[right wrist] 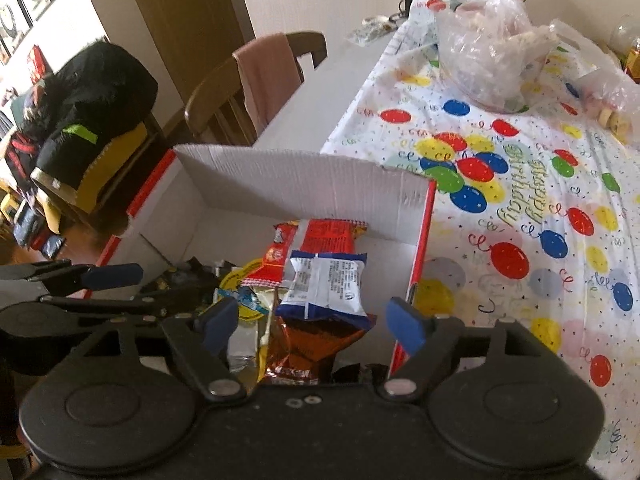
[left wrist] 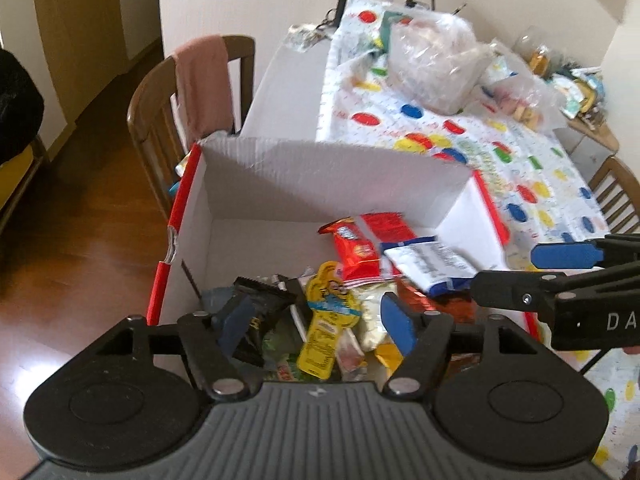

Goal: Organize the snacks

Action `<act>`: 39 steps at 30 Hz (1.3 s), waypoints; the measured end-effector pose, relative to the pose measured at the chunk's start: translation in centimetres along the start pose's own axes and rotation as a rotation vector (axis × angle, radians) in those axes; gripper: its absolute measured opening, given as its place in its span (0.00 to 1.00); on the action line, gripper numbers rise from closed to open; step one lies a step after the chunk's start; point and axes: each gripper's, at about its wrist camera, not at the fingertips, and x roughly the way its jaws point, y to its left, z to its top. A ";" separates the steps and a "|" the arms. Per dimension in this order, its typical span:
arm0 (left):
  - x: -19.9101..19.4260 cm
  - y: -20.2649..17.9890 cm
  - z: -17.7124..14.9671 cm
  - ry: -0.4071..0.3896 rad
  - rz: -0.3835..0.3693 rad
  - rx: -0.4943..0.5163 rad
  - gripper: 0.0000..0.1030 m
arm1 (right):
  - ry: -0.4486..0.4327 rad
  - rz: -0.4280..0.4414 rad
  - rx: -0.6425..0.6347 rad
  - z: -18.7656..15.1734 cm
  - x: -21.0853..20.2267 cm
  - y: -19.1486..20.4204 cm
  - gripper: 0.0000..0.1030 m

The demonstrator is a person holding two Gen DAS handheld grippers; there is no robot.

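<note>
— Both claws are over the box [left wrist: 320, 176], see? The left claw [left wrist: 316, 320] has its jaws spread wide with nothing between them, and the right claw [right wrist: 312, 322] is the same: apart, holding nothing.

— So where are the snacks?

— In the box, heaped toward the near side. There's a red packet [right wrist: 320, 240] lying flat near the back wall, a white and blue packet [right wrist: 326, 288] resting partly on top of it, and a shiny brown packet [right wrist: 304, 350] under that one's near end. Over by the left claw there's a yellow packet [left wrist: 324, 320] and a black packet [left wrist: 256, 312] beside it.

— What would you do now?

— Looks to me like they're between picks. The far left of the box floor is bare, so I'd spread the heap that way. Take the top one first, the white and blue, since it lies over the others. Come down with the pads on either side of its narrow width, not the crimped ends, and close gently so it doesn't crush.

— And the other claw?

— Keep it clear. The two are close together above the box, and could knock each other.
</note>
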 end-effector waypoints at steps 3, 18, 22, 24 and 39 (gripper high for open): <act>-1.4 -0.6 -0.1 -0.034 -0.012 0.013 0.72 | -0.036 0.018 0.006 -0.4 -1.5 0.0 0.87; -7.4 -2.4 -1.8 -0.156 -0.043 0.026 0.89 | -0.209 0.062 0.016 -2.8 -8.1 -0.8 1.00; -8.4 -2.4 -2.2 -0.174 -0.064 0.009 0.95 | -0.254 0.048 0.007 -3.8 -9.4 -0.7 1.00; -8.8 -2.5 -2.4 -0.184 -0.068 0.000 0.97 | -0.274 0.044 0.003 -4.3 -10.0 -0.8 1.00; -11.3 -2.8 -4.1 -0.243 -0.002 -0.025 0.99 | -0.318 0.050 0.137 -9.2 -11.5 -0.6 1.00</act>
